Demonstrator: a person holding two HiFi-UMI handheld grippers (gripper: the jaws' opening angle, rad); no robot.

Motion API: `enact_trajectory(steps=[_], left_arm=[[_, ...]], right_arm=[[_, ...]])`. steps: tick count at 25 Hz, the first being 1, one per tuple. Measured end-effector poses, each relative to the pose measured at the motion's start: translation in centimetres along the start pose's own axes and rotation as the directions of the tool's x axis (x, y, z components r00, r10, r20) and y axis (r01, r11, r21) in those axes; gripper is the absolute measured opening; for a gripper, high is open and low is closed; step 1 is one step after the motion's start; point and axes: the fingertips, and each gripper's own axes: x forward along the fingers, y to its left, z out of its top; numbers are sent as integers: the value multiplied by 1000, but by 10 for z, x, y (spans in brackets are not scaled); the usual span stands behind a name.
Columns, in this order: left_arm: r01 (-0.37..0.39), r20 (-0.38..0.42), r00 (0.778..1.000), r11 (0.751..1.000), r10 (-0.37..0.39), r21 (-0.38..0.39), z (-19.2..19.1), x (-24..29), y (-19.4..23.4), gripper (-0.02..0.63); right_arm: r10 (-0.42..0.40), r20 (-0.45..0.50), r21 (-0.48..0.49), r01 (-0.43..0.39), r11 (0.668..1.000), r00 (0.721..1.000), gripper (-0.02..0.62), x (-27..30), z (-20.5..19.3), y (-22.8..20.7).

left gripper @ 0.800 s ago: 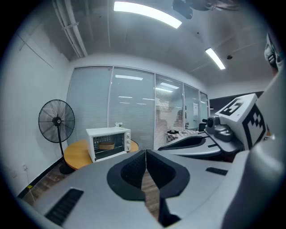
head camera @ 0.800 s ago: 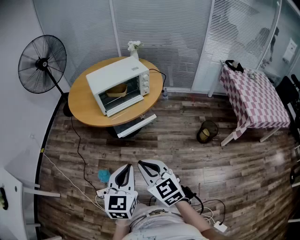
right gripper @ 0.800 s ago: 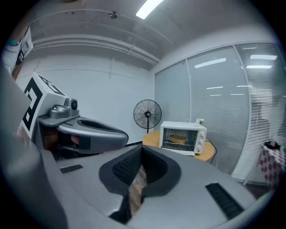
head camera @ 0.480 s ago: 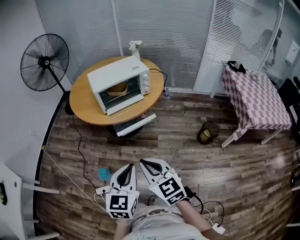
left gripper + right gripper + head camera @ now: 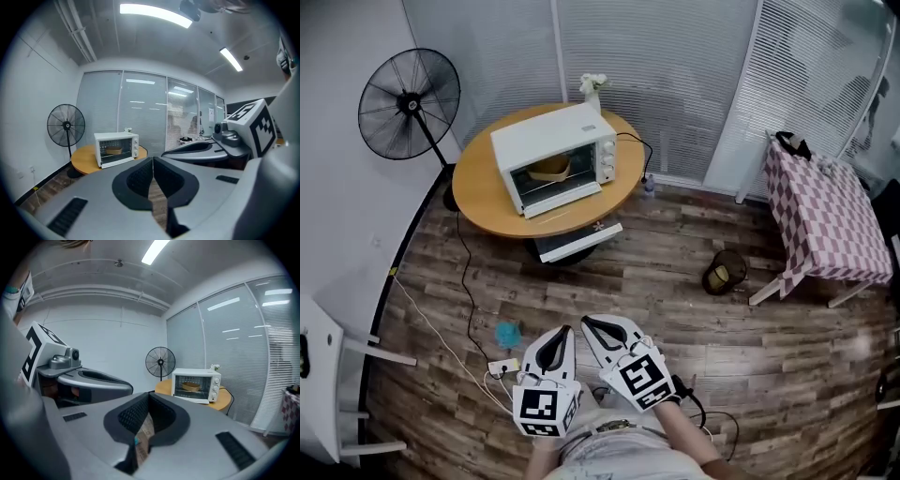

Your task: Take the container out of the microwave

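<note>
A tan container (image 5: 551, 170) sits inside the white microwave (image 5: 546, 141), visible through its front glass. The microwave stands on a round wooden table (image 5: 487, 211), with a fan (image 5: 410, 105) to its left. Well apart from the microwave, nearer the person, the left gripper (image 5: 565, 332) and right gripper (image 5: 589, 325) are both clenched, grasping nothing.

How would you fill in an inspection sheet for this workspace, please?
Surface: round wooden table, well away from the grippers.
Job's things: white microwave on it; tan container inside.
Clutter: blue object, white power strip and dark round basket on the floor.
Grippers: left gripper and right gripper, both shut, empty.
Cables: black cable from microwave; white cable along floor.
Surroundings: black pedestal fan, checked-cloth table, window blinds.
</note>
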Motion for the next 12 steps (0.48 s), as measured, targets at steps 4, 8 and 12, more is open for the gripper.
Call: enact_trajectory(steps=[4,8,12], left_arm=[[-7,-7,1000,1000,7,-10,-1,6,5,15],[2,-13,1000,1000,-2,-11,-1,22,17,15],[21,-5,1000,1000,-21,-10,6,43,31,15]], right_arm=[[8,-8,-2,-8,1000,1000,-6,6,-1,-4],[7,-9,15,-7,1000,1000,-6,18,-1,-13],[-18,-4,17,18,1000,1000,-6,33,4,-30]])
